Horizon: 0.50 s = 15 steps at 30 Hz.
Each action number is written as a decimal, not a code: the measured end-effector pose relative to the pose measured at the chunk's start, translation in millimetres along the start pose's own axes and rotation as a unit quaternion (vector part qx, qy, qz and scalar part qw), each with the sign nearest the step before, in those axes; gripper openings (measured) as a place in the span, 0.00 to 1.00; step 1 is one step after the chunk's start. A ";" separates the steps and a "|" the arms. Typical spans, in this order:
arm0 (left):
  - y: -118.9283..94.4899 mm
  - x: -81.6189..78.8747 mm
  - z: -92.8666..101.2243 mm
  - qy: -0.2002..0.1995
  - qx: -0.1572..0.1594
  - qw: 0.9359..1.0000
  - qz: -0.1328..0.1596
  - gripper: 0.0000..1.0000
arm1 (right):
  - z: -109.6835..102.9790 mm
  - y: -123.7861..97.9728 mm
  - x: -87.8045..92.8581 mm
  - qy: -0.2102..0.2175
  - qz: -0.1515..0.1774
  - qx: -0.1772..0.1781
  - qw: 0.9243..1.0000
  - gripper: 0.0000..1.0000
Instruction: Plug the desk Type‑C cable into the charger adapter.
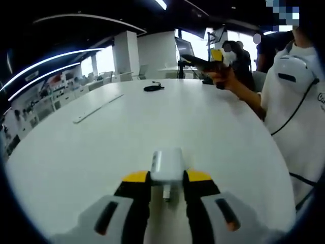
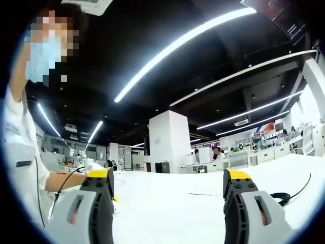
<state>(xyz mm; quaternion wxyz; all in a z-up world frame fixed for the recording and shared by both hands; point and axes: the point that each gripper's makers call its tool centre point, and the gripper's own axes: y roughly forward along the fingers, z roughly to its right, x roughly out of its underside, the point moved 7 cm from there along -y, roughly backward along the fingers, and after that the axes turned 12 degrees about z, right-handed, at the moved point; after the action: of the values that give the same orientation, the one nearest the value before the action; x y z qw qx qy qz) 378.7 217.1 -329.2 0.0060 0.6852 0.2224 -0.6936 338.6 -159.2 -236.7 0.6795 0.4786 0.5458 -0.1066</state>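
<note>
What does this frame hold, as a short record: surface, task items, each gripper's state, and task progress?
surface: white table
adapter: white charger adapter, clamped between the left gripper's jaws above the table
cable: dark coiled cable lying at the table's far side, apart from the adapter; a dark cable also lies beside the right jaw in the right gripper view
right gripper: right gripper with jaws wide apart, nothing between them, raised
other items: long white strip on the table
progress: cable not yet plugged in
</note>
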 end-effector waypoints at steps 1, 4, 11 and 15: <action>-0.2 0.0 1.3 0.000 0.001 1.000 0.001 0.25 | -0.1 0.1 0.1 0.000 0.000 0.000 1.000 0.91; -0.7 0.0 4.2 0.000 0.003 1.000 0.001 0.25 | -0.7 0.6 0.9 -0.001 -0.002 -0.001 1.000 0.91; -1.3 0.4 10.0 -0.001 0.007 1.000 0.006 0.25 | -0.4 1.0 1.5 -0.001 -0.004 0.000 1.000 0.91; -1.4 0.4 13.8 -0.001 0.008 1.000 0.009 0.25 | -0.5 1.2 2.2 -0.002 -0.006 -0.001 1.000 0.91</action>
<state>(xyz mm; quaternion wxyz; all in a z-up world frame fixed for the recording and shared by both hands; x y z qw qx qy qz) 365.2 214.1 -329.6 0.0067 0.6864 0.2109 -0.6960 339.9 -157.4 -237.9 0.6802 0.4747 0.5475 -0.1109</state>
